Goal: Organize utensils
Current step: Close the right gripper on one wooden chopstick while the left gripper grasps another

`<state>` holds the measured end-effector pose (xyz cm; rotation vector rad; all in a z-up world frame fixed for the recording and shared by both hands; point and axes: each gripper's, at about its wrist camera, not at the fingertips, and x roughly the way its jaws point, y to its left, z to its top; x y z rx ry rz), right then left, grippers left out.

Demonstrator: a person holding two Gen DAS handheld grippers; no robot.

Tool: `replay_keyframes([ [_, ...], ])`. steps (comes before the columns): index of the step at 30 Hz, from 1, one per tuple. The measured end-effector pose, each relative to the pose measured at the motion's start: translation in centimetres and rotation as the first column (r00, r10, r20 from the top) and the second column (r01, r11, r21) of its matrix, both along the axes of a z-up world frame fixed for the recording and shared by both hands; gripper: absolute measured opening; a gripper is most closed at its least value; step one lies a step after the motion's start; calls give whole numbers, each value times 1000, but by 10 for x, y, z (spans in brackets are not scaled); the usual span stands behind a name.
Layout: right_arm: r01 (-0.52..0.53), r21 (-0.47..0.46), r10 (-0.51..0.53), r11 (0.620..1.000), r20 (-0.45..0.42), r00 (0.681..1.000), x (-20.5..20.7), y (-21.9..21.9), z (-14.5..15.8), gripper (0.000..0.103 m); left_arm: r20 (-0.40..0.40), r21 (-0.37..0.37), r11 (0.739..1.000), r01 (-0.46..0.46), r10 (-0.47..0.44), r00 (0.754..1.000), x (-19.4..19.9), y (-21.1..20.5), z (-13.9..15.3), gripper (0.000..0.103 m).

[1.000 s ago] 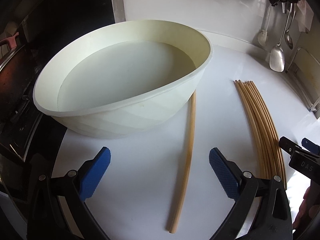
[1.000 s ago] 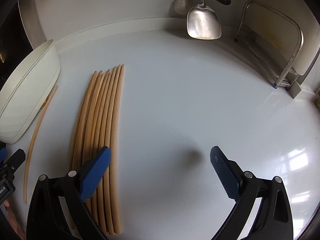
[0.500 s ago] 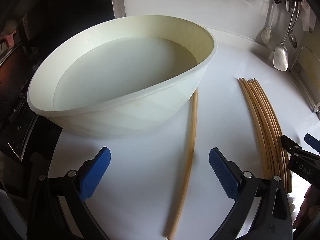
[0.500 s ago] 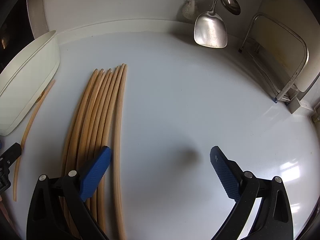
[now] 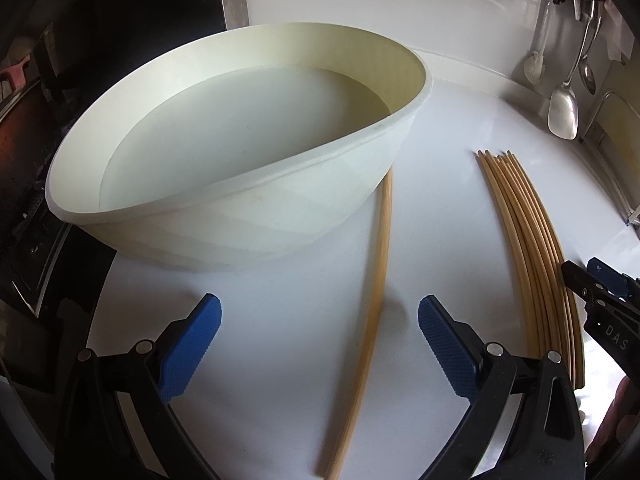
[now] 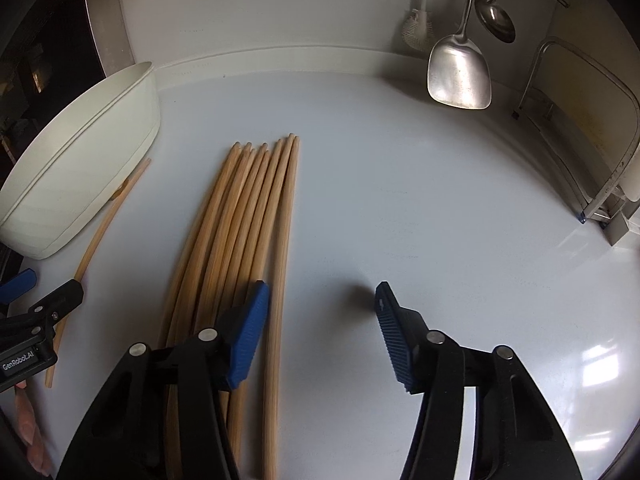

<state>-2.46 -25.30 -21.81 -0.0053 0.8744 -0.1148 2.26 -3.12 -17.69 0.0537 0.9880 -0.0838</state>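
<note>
A single wooden chopstick [image 5: 376, 300] lies on the white counter beside a large cream bowl [image 5: 248, 208]. My left gripper [image 5: 320, 348] is open and empty, low over the counter, its jaws straddling that chopstick. A bundle of several chopsticks [image 6: 244, 240] lies to the right; it also shows in the left wrist view [image 5: 532, 248]. My right gripper [image 6: 322, 332] is open and empty, its left pad over the bundle's right side, with the rightmost chopstick between the jaws. The single chopstick [image 6: 104, 232] and the bowl [image 6: 80, 172] show at the left of the right wrist view.
A metal spatula [image 6: 460, 72], a ladle [image 6: 496, 20] and a white brush [image 6: 418, 28] hang on the back wall. A metal rack [image 6: 592, 152] stands at the right. A dark stove area [image 5: 28, 168] lies left of the bowl.
My right gripper has moved forward and rightwards along the bundle, and its jaws have narrowed. My left gripper has moved slightly forward over the single chopstick.
</note>
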Motion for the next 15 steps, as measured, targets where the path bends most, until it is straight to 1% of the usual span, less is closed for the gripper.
replay_keyframes([
  [3, -8, -5, 8, 1000, 1, 1000, -2, 0, 1, 37, 4, 2, 1000, 0, 0, 1000, -1, -1, 0, 97],
  [5, -8, -7, 8, 1000, -1, 1000, -5, -1, 1, 25, 5, 5, 1000, 2, -2, 1000, -1, -3, 0, 97],
  [7, -9, -9, 9, 1000, -3, 1000, -8, -2, 2, 23, 3, 4, 1000, 6, -6, 1000, -2, -4, -1, 97],
  [9, -8, -7, 8, 1000, -4, 1000, -10, -5, 2, 23, -6, -10, 1000, 5, -5, 1000, -1, -3, -3, 97],
  [12, -9, -5, 9, 1000, -5, 1000, -15, -7, 3, 23, 8, -25, 1000, 3, -3, 1000, -4, -3, -2, 97],
  [15, -9, 0, 9, 1000, -4, 1000, -18, -9, 5, 23, 18, -9, 1000, 14, -14, 1000, -6, -6, -1, 96],
])
